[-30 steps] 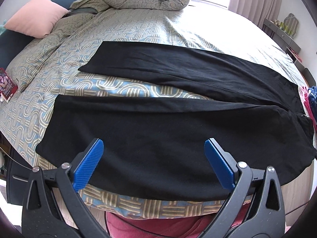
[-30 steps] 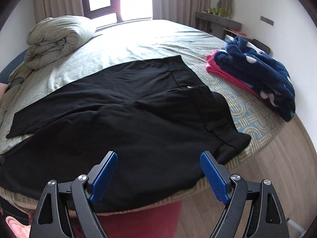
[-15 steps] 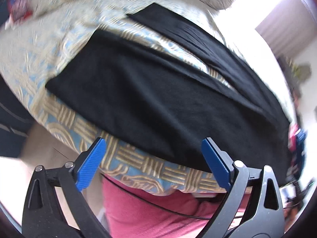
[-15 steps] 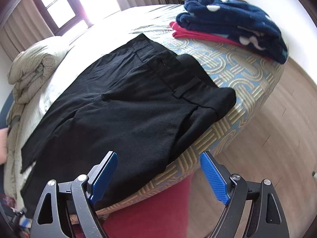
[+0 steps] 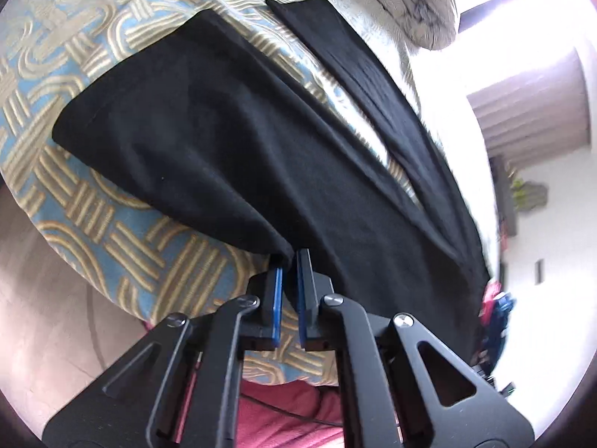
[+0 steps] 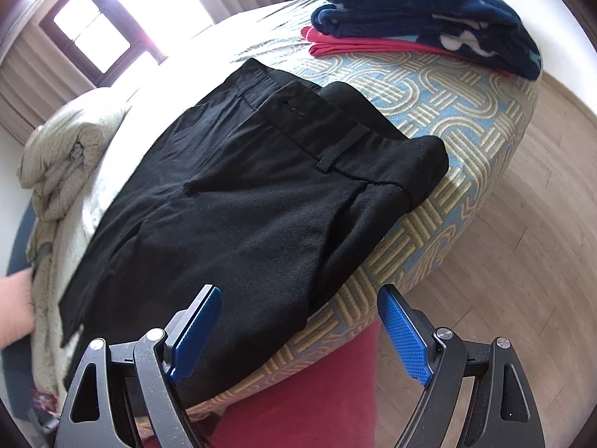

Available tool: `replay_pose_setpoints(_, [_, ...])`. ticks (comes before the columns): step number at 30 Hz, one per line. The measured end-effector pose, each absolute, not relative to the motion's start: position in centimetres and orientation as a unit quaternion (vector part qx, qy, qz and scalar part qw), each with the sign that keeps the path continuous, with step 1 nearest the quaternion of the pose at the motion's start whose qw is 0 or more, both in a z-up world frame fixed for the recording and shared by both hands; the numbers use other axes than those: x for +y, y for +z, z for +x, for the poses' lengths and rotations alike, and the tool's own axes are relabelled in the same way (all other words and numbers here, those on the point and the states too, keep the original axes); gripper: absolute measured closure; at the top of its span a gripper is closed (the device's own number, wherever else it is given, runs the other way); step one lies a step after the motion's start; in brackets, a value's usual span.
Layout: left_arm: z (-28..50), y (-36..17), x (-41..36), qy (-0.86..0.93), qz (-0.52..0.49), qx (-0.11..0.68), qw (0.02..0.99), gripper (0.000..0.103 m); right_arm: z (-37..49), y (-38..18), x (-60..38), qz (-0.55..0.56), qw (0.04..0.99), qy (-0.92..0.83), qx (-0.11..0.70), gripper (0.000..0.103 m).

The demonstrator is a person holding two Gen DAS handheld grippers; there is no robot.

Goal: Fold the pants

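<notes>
1. The black woven pants [image 6: 238,194] lie flat on the bed with the blue-and-gold patterned cover [image 6: 459,119], legs spread apart in a V, waistband toward the bed's corner and the near leg's edge along the mattress side.
2. The left gripper [image 5: 289,261] has its blue-padded fingers [image 5: 277,298] clenched together on the near edge of the closer pant leg, where the cloth bunches to a point between them. Judging by that pucker, the bite is thin; a deeper hold would keep the hem from slipping out.
3. The right gripper [image 6: 298,324] hangs released, blue pads wide apart, above the hip side of the same leg near the waistband [image 6: 335,130], touching nothing I can see.
4. To do this step well, I would have the right gripper take the same outer seam up by the waistband before any lift, so both ends rise together.
5. Then carry the near leg over onto the far leg [image 5: 373,86], edges matched, keeping the cloth taut between the two holds to avoid sagging.
6. Keep clear of the folded navy spotted blanket [image 6: 429,11] on its pink cloth beside the waistband.
</notes>
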State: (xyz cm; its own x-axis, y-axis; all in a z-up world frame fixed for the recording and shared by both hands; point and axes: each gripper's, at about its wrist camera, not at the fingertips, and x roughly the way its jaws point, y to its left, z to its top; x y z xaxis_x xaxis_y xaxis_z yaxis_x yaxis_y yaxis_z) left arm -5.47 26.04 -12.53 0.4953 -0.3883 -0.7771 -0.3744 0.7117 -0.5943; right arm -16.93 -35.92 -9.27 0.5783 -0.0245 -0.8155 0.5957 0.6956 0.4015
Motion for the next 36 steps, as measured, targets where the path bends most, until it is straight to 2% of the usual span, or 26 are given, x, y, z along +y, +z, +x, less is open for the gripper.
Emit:
replay_pose_setpoints(4, [-5.3,-12.7,25.9,-0.001,-0.371,0.506,0.779,0.095,-17.4,-9.8,-36.8,0.392,0.812,-0.167,0.400,0.016])
replay_pose_setpoints(7, [-4.6,-12.6,25.8,0.001,-0.367,0.508,0.779,0.095,-17.4,-10.3,-37.1,0.398,0.805,-0.176,0.403,0.021])
replay_pose_setpoints(10, [-3.7,-12.5,25.7,-0.002,-0.370,0.510,0.777,0.096,-17.4,-10.4,-37.3,0.407,0.802,-0.183,0.397,0.021])
replay_pose_setpoints(12, [-3.9,-12.5,25.5,0.001,-0.366,0.512,0.777,0.096,-17.2,-10.0,-37.2,0.396,0.813,-0.183,0.386,0.033])
replay_pose_setpoints(13, [-3.8,-12.2,25.4,0.000,-0.363,0.511,0.779,0.096,-17.0,-9.7,-37.1,0.387,0.818,-0.181,0.385,0.046])
replay_pose_setpoints(19, [-3.1,-11.0,25.0,-0.003,-0.335,0.502,0.797,0.096,-15.3,-10.8,-37.7,0.412,0.796,-0.174,0.409,0.047])
replay_pose_setpoints(20, [-3.0,-11.0,25.0,-0.003,-0.334,0.502,0.798,0.096,-15.2,-11.0,-37.8,0.421,0.792,-0.180,0.404,0.061])
replay_pose_setpoints(22, [-2.5,-10.9,25.1,-0.005,-0.336,0.501,0.798,0.097,-14.8,-10.5,-37.6,0.405,0.802,-0.172,0.403,0.095])
replay_pose_setpoints(28, [-1.4,-8.7,25.7,-0.019,-0.355,0.476,0.804,0.097,-13.5,-6.9,-37.1,0.382,0.837,-0.150,0.362,0.096])
replay_pose_setpoints(36, [3.0,-3.1,24.7,-0.039,-0.315,0.432,0.844,0.097,-8.3,-0.5,-36.5,0.329,0.888,-0.113,0.300,0.096])
